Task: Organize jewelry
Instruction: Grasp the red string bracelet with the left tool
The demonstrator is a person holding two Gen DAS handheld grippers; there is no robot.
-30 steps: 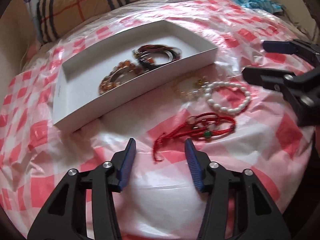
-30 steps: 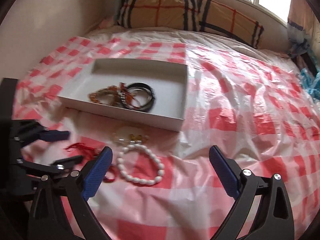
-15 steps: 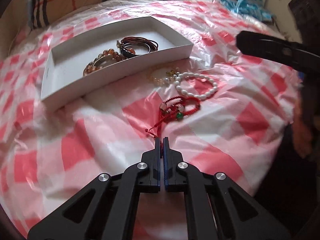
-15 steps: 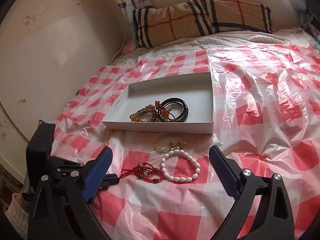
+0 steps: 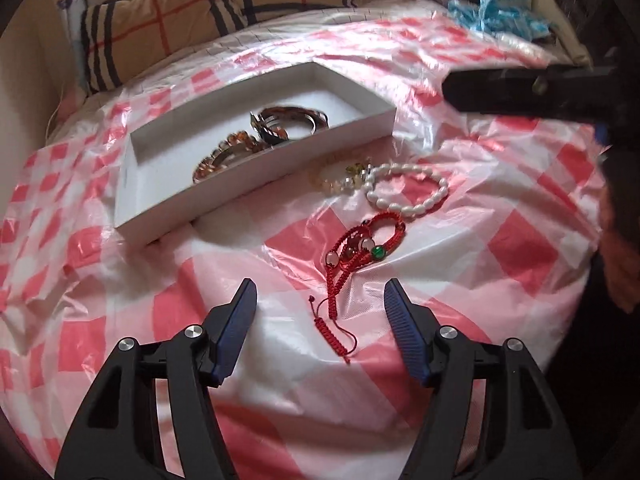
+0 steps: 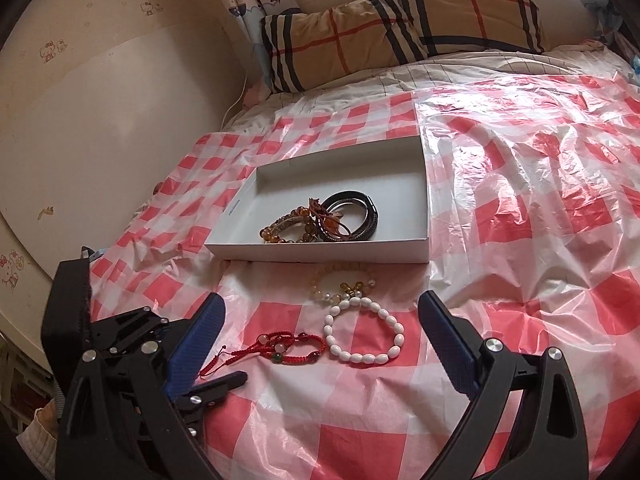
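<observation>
The white box (image 6: 240,210) bore small print, too blurred to read. Left gripper (image 5: 320,304) was opening, empty; right gripper (image 6: 320,320) stood released.

Amber bead bracelet (image 5: 224,156) half hidden behind box wall (image 5: 256,184); right hand-held gripper (image 5: 532,90) blurred, cut off.

Black plastic tongs (image 5: 320,312) with ribbed blue pads (image 5: 402,330), silver screws; a cream knitted cuff (image 6: 38,442).
</observation>
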